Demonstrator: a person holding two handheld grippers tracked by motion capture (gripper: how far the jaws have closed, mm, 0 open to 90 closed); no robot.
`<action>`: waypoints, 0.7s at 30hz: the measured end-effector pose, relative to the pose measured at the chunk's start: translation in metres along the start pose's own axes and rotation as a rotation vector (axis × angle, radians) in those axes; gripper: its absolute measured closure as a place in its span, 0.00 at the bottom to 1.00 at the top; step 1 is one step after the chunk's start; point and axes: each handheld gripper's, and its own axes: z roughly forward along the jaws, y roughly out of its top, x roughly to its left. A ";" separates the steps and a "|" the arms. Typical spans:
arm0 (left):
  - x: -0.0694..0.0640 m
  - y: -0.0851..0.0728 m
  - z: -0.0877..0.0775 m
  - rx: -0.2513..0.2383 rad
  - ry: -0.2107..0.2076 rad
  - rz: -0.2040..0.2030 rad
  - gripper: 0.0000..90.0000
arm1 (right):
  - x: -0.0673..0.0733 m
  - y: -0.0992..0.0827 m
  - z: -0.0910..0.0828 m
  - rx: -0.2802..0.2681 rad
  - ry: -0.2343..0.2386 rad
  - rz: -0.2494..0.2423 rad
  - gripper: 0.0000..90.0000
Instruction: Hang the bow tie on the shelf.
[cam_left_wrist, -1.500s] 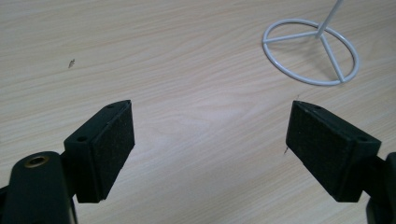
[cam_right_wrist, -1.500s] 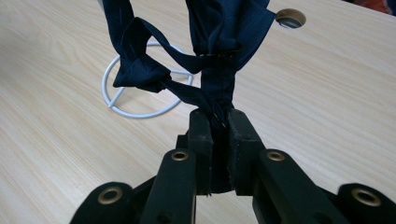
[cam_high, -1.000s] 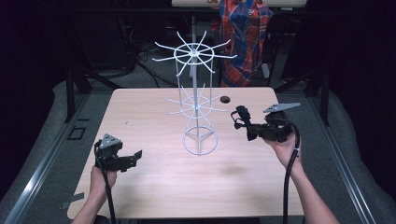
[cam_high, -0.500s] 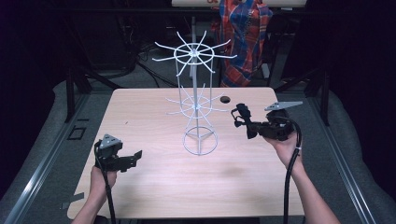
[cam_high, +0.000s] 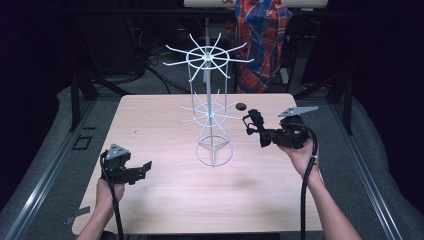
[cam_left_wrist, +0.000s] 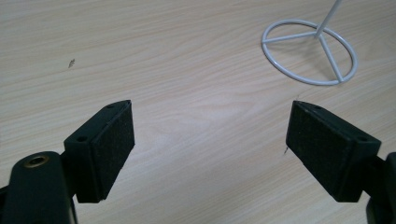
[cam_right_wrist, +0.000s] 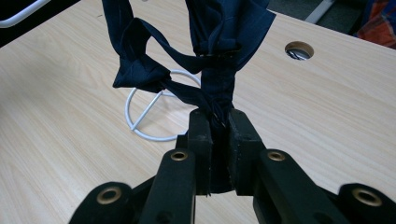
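Moved: right gripper barely shifted beside rack | right: clamped on dark cloth, held above table | left gripper: jaws wide apart, nothing between, low over table

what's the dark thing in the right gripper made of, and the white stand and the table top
Dark blue strip: looks like thin woven cloth, matte; it folds, knots and frays where the right gripper pinches it.
White stand: probably metal wire with a glossy white coating; thin stiff rods and a ring base.
Table: pale wood grain, smooth, faint sheen, possibly laminate.
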 end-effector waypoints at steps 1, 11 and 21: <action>0.000 0.000 0.000 0.000 0.000 0.001 0.17 | 0.000 0.000 0.001 -0.002 0.001 0.003 0.91; 0.000 -0.001 0.000 0.004 0.006 -0.002 0.17 | -0.002 0.000 0.005 0.009 0.012 0.012 0.91; 0.005 -0.005 -0.004 0.003 0.022 -0.023 0.17 | 0.003 0.007 0.019 0.038 0.016 -0.001 0.90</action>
